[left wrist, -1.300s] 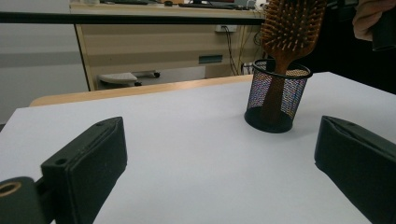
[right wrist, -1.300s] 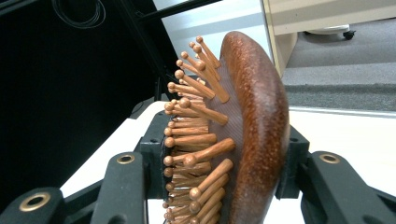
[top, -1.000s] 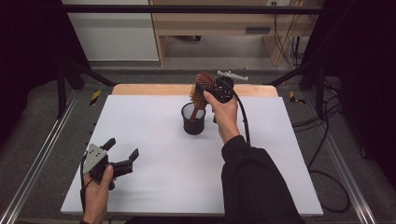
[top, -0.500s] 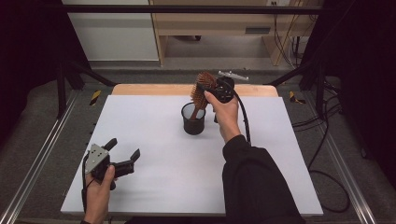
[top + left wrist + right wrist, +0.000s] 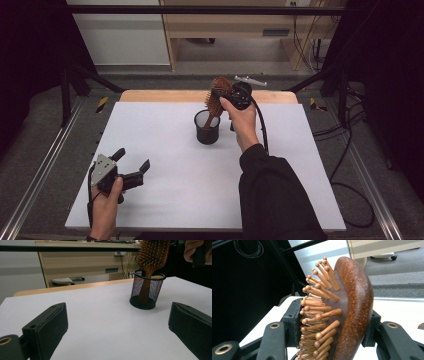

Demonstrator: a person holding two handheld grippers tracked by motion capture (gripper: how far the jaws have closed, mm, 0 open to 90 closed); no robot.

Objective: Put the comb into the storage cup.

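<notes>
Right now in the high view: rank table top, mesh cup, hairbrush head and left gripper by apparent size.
1. Table top, by far the largest.
2. Left gripper, though it sits nearer the camera, so the ranking is unsure.
3. Mesh cup.
4. Hairbrush head, close to the cup in size; hard to separate.

White counter (image 5: 165,145) with wooden far edge | pale wood desk (image 5: 235,25) behind | black cables (image 5: 350,165) on grey floor (image 5: 45,125)

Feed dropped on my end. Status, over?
Right gripper shut on brush, handle down in mesh cup. Left gripper open, low over table, near corner. Nothing in the way.
</notes>
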